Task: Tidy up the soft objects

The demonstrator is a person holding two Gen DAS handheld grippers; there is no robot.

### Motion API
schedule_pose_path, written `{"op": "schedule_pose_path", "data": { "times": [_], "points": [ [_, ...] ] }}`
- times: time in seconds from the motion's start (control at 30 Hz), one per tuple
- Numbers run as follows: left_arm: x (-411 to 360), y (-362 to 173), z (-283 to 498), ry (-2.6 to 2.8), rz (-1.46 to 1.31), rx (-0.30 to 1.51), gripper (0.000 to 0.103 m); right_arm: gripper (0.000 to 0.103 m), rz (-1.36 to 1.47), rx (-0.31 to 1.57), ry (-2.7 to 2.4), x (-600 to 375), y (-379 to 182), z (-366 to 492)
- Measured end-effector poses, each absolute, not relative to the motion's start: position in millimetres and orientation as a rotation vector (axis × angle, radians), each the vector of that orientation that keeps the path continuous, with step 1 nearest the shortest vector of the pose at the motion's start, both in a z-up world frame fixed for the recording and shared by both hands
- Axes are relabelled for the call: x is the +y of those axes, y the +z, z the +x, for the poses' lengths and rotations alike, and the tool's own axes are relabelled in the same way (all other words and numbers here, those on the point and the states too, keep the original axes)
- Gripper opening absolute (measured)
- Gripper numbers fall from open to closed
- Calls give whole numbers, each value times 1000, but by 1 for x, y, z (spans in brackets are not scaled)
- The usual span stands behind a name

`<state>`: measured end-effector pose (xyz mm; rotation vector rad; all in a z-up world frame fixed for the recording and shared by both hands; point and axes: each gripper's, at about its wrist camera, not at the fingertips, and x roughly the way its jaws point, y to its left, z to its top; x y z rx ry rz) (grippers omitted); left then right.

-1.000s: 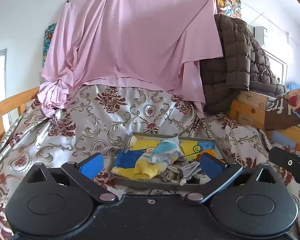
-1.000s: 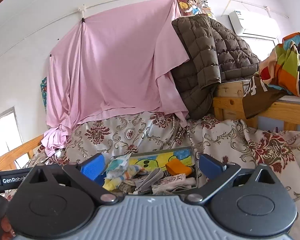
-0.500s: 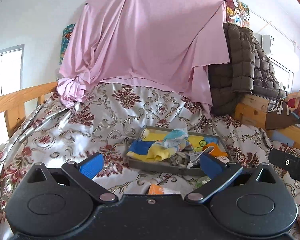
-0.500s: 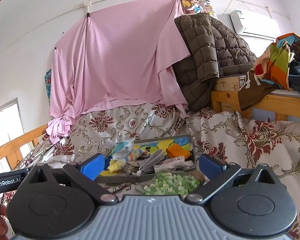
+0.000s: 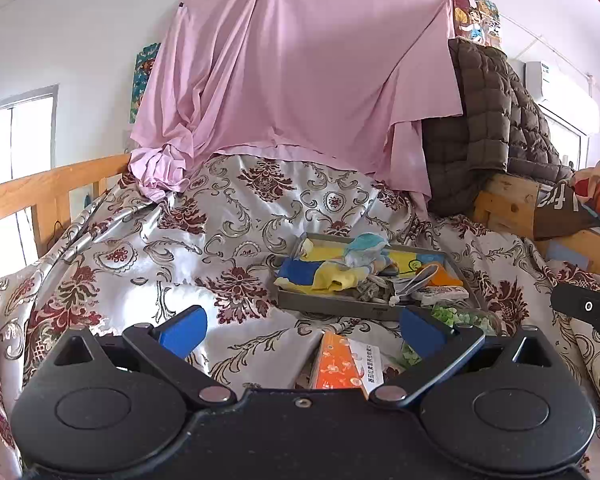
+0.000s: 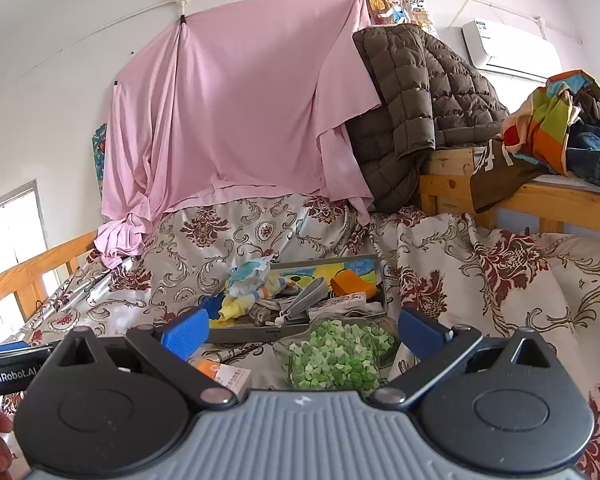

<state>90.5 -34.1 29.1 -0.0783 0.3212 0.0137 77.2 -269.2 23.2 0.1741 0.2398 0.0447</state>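
Socks and small cloths [image 5: 340, 270] sit heaped in a grey tray [image 5: 332, 306] on the floral bedspread [image 5: 204, 248], ahead of the left gripper [image 5: 302, 326] and a touch toward its right finger. Both of that gripper's blue pads are spread wide, nothing between them! Just below and inside its span lies an orange tissue pack [image 5: 338, 364]. Over on the right gripper [image 6: 302, 326], jaws also wide and empty, with a clear container of green bits [image 6: 336, 354] directly between the fingers, close in. Beyond it, the same tray [image 6: 296, 330], cloth pile [image 6: 252, 284] toward the left pad. Pink sheet [image 6: 240, 120] hangs behind, brown quilted jacket [image 6: 420, 100] off to the right.
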Motion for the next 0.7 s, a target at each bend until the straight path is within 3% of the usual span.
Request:
{"op": "schedule_pose_path", "data": {
  "times": [0.7],
  "points": [
    [-13, 11, 81, 53, -124, 348, 102, 103, 189, 285, -4, -263, 15, 62]
  ]
}}
